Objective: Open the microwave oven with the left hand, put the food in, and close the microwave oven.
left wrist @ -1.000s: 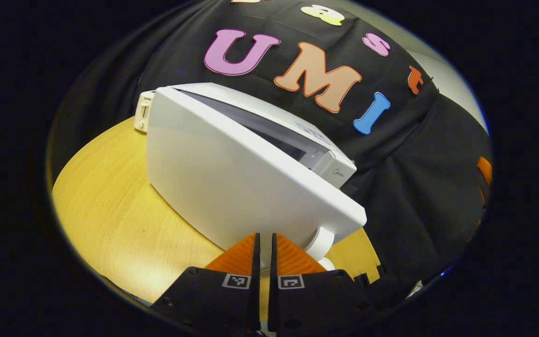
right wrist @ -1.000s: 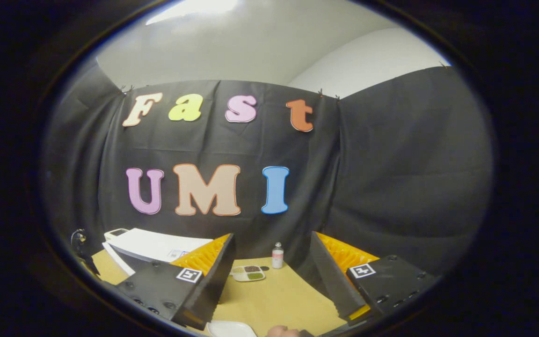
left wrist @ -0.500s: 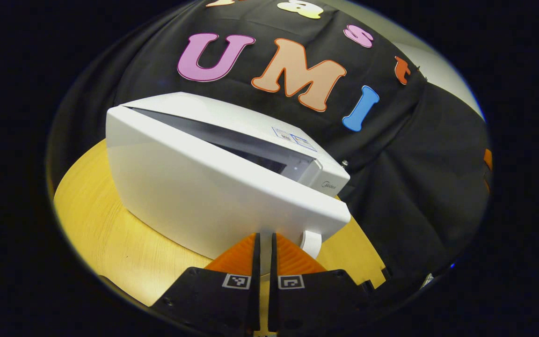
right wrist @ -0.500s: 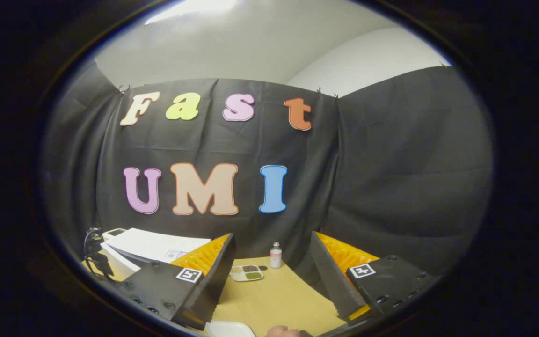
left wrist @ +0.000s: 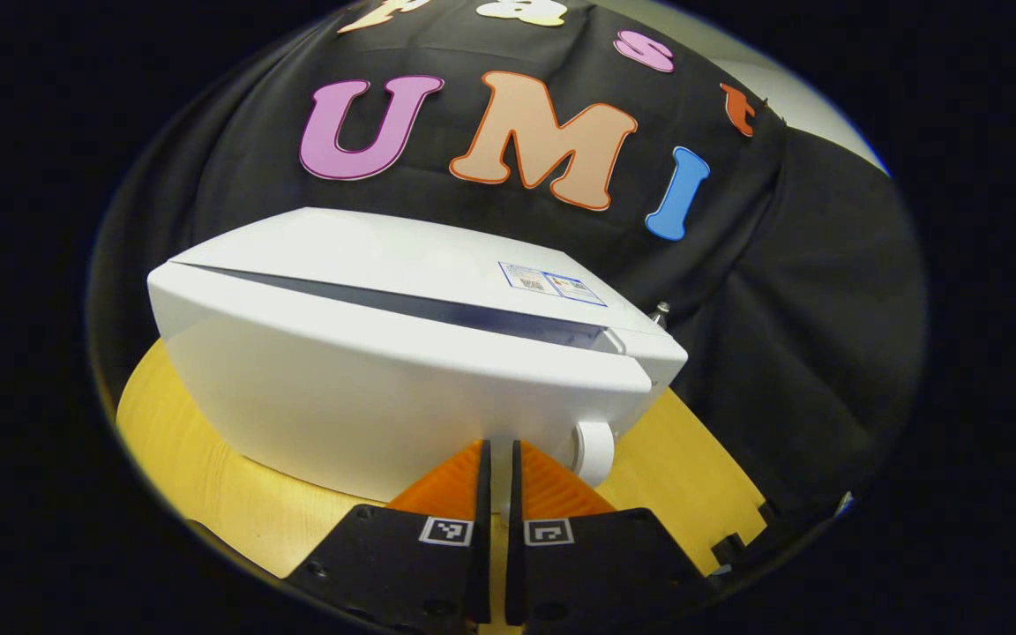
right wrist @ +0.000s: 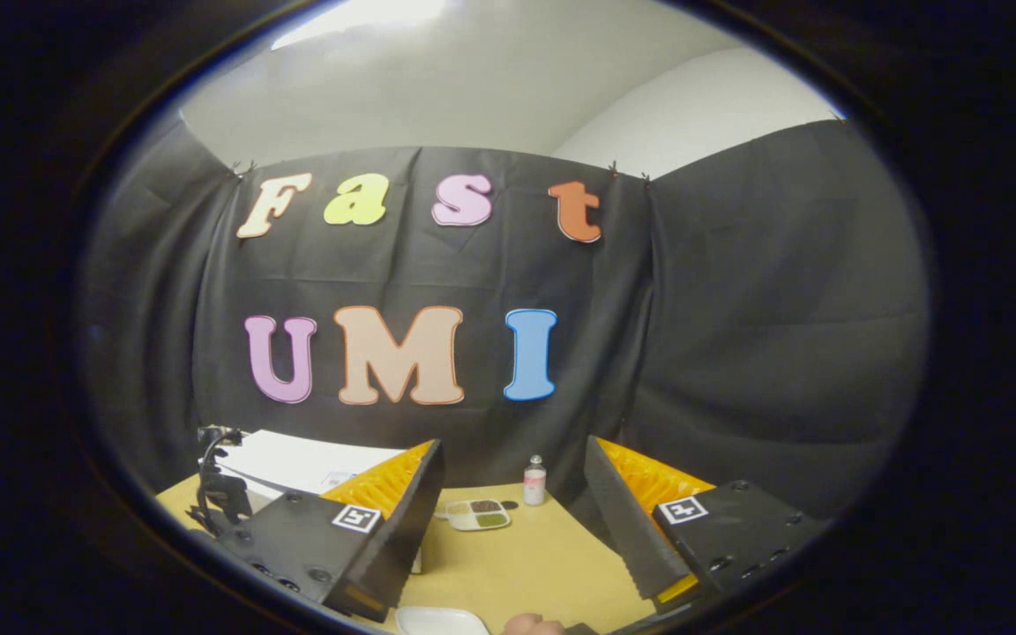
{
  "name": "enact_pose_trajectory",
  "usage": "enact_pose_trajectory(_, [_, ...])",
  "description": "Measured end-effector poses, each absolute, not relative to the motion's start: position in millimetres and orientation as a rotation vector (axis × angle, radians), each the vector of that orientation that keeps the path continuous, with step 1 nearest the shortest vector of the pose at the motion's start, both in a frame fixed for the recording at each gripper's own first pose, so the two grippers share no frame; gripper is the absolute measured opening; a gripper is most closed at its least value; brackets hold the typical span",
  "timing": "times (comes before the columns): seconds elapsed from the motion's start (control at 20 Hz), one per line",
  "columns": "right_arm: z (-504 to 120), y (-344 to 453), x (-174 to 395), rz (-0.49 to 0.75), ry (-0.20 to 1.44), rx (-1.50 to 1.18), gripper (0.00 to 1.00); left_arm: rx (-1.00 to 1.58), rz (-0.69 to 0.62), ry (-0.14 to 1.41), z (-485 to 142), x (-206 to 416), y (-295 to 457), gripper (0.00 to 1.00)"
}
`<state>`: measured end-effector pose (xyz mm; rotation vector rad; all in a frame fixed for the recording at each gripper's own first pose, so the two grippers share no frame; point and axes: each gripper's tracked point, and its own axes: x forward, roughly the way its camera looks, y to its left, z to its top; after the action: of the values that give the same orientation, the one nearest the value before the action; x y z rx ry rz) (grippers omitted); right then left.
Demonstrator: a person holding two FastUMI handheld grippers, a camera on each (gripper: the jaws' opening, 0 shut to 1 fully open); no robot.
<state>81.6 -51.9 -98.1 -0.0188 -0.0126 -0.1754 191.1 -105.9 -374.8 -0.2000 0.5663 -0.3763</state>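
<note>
The white microwave oven (left wrist: 402, 353) stands on the wooden table (left wrist: 208, 476) right in front of my left gripper (left wrist: 496, 454). Its door (left wrist: 367, 414) is almost closed, leaving a thin dark slit along the top edge. My left gripper is shut, its tips against the door's lower front beside a round white knob (left wrist: 594, 451). In the right gripper view the microwave (right wrist: 296, 460) lies low at the left, with the left gripper's dark body (right wrist: 219, 494) before it. My right gripper (right wrist: 512, 498) hangs open above the table with nothing between its fingers.
A small compartment dish (right wrist: 475, 514) with brown and green contents and a small bottle (right wrist: 534, 481) stand near the back wall. A white plate's rim (right wrist: 442, 622) and part of a hand (right wrist: 530, 626) show at the bottom edge.
The microwave door has swung from well ajar to nearly closed, with my left gripper following against it. My right gripper has barely moved and stays open.
</note>
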Motion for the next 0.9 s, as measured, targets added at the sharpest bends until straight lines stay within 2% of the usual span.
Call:
enact_pose_trajectory(0.4, [-92, -45, 96, -0.15, -0.027, 0.004, 0.88, -0.22, -0.293, 0.591, -384, 208, -104, 0.06])
enact_pose_trajectory(0.9, [-91, -34, 102, -0.136, -0.037, -0.004, 0.88, -0.188, -0.305, 0.602, -391, 212, -109, 0.06])
